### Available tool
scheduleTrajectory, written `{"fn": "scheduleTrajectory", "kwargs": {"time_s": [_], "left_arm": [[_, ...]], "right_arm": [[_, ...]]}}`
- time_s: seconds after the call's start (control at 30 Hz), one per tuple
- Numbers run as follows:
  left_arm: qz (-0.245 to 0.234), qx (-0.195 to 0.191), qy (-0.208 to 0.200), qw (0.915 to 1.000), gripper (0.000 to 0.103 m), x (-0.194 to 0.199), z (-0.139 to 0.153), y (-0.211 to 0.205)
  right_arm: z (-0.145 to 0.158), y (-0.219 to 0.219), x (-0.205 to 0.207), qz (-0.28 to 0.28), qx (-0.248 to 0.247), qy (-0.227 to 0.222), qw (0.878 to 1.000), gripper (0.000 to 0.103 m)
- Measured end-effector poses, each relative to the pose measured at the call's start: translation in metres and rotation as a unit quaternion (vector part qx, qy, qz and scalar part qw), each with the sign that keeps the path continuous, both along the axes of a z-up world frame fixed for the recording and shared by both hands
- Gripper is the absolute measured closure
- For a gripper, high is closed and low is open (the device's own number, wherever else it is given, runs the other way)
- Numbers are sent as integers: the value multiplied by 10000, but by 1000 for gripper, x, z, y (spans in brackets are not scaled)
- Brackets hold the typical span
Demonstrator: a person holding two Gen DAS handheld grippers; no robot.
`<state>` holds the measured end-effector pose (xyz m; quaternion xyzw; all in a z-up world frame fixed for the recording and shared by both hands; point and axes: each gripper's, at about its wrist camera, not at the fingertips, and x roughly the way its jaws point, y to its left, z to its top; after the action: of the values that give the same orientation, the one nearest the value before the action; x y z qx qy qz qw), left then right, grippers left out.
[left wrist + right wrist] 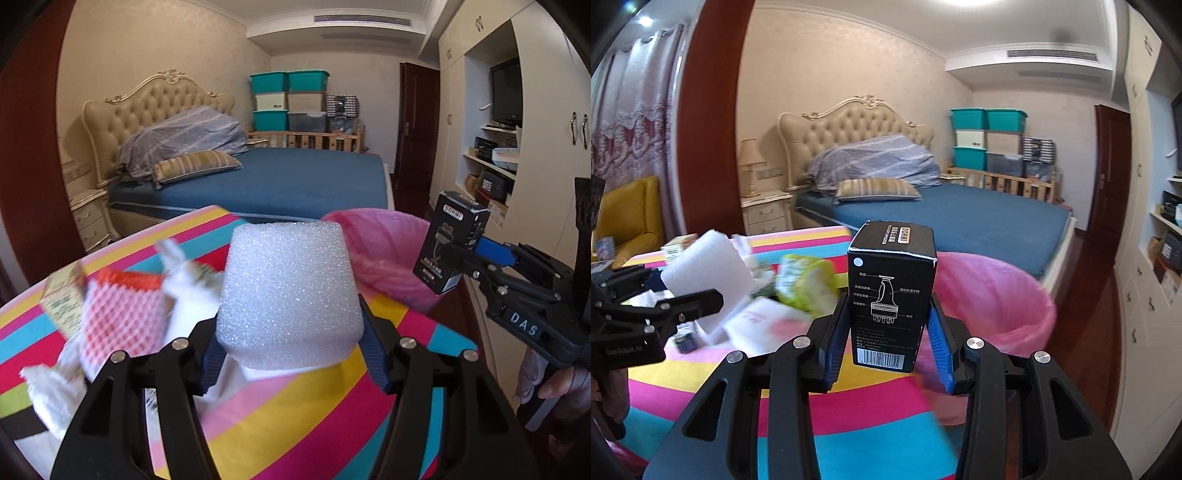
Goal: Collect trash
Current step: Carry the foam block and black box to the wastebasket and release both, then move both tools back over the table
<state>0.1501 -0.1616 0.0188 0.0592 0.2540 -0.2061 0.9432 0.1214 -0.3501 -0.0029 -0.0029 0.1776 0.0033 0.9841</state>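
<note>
Striped table (295,424): litter at left edge, pink-lined bin (1015,295) off right edge. Left claw (290,354) grips foam block (288,295); right claw (886,350) grips black box (890,295).

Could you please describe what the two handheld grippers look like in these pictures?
Both are black, angular linkage frames with silver pivot bolts and blue ribbed pads on the fingers. The right gripper carries white letters "DAS" on its body and sits on a pistol-style handle. The left gripper bears pale lettering on its side, too blurred to read surely. No cables show.
</note>
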Motion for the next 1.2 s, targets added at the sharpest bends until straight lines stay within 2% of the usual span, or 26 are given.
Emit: {"fn": "scheduleTrajectory", "kwargs": {"time_s": [0.27, 0.43, 0.6, 0.73, 0.77, 0.8, 0.83, 0.87, 1.03, 1.13, 1.2], "left_arm": [[-654, -297, 132, 9973, 42, 50, 16, -65], [-959, -215, 92, 9951, 42, 81, 16, -109], [-1094, -230, 304, 9933, 42, 112, 7, -141], [-1093, -406, 656, 9910, 42, 138, -3, -153], [-1090, -445, 725, 9904, 41, 143, -6, -154], [-1095, -523, 811, 9893, 33, 149, -9, -158], [-1112, -601, 856, 9883, 22, 152, -11, -154], [-1047, -670, 848, 9886, 18, 154, -12, -153], [-825, -779, 768, 9906, 13, 147, -10, -139], [-642, -744, 535, 9937, 5, 130, -2, -119], [-515, -711, 357, 9955, 5, 114, 4, -104]], "right_arm": [[-2, -43, 21, -302, -127, 9, 9995, 63], [-8, -72, 36, -405, -4, 96, 9991, 63], [-12, -92, 55, -407, 74, 138, 9990, 63], [-20, -99, 70, -356, 44, 206, 9991, 62], [-22, -101, 73, -375, 37, 249, 9990, 59], [-25, -103, 76, -386, 33, 284, 9988, 52], [-28, -104, 75, -429, 22, 238, 9988, 37], [-28, -106, 74, -471, 18, 224, 9986, 32], [-31, -111, 49, -653, 119, 176, 9976, 32], [-28, -112, 31, -706, 255, 97, 9971, 31], [-25, -108, 21, -727, 340, 64, 9968, 29]]}}
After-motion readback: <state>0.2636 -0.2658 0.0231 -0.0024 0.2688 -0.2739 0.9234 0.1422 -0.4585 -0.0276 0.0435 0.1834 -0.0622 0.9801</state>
